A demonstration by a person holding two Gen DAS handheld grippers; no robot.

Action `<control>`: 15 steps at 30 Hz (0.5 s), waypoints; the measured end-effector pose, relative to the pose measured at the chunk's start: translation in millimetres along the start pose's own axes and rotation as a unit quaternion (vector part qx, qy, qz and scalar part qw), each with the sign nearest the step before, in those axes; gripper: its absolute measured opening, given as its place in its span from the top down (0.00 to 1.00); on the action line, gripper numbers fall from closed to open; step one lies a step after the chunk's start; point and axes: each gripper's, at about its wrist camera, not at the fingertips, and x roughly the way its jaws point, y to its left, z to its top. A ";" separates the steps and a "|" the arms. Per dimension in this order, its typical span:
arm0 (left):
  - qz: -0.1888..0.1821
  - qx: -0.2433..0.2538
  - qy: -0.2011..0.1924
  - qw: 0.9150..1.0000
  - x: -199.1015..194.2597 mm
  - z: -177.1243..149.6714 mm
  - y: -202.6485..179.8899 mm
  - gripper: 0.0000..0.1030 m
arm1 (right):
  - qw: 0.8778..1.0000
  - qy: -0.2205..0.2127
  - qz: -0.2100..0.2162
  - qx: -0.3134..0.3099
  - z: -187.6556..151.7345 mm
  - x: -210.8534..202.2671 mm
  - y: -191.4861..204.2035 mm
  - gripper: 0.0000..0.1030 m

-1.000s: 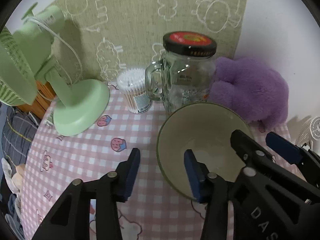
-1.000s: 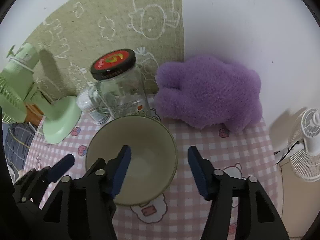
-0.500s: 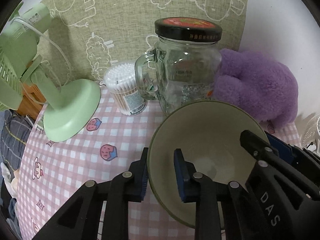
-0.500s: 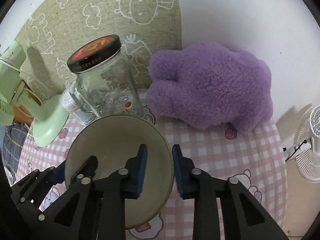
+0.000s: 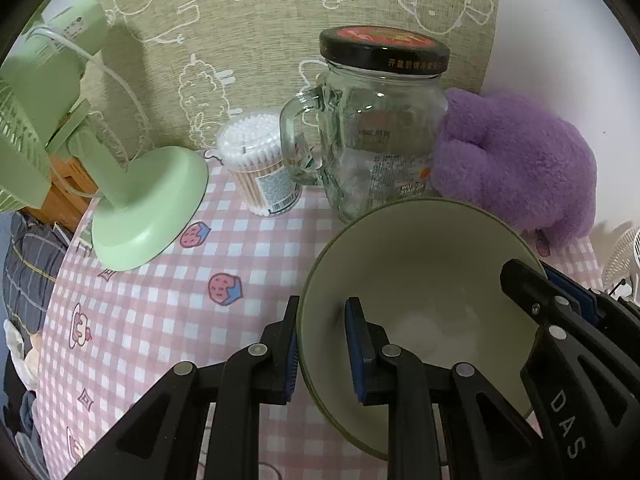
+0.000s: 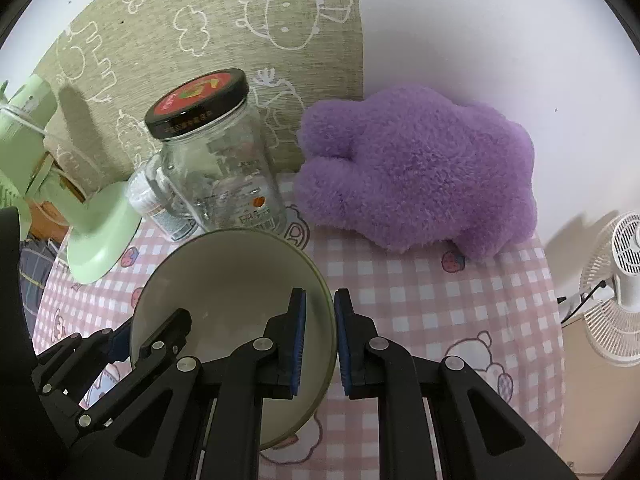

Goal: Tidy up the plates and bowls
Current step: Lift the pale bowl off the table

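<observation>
A green bowl (image 5: 416, 280) sits low and to the right in the left wrist view, over a pink checked tablecloth (image 5: 160, 304). The left gripper (image 5: 322, 344) is at the bottom of that view, and its jaws are pinched on the bowl's left rim, one blue pad outside and one inside. The right gripper (image 6: 320, 344) is at the bottom middle of the right wrist view, and its jaws are pinched on the bowl's right rim the same way. The right gripper's jaws have just been closing, with the rim between them. So the bowl (image 6: 232, 288) is held on both sides. I cannot tell if the bowl's bottom is touching the cloth. Just behind the bowl, in the middle of the left view, stands a glass jar (image 5: 376, 136) with a handle and a black lid. Left of the jar is a small tub of cotton swabs (image 5: 260, 168), right beside it. A light green fan (image 5: 80, 128) fills the left side, and its round base rests on the cloth. A fluffy purple toy (image 6: 416, 168) lies at the back in the middle right of the right view, next to the jar. A white fan (image 6: 616, 280) stands at the right edge, off the table. A green wall cloth (image 6: 200, 40) with white drawings hangs in the upper left.
</observation>
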 end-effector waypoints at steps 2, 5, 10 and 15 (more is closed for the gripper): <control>0.000 0.001 0.002 1.000 -4.3 -3.8 1.8 0.82 | 1.000 0.002 0.000 -0.002 -2.5 -3.4 1.3 0.83; 0.000 0.003 0.006 1.000 -12.4 -11.4 5.4 0.82 | 1.000 0.004 0.000 -0.004 -8.3 -10.4 3.3 0.83; 0.004 0.007 0.013 1.000 -26.9 -28.9 9.4 0.82 | 1.000 0.017 0.001 -0.012 -23.5 -22.8 8.4 0.83; 0.003 0.008 0.023 1.000 -38.1 -46.1 12.0 0.82 | 0.999 0.031 0.004 -0.008 -44.4 -33.9 11.6 0.83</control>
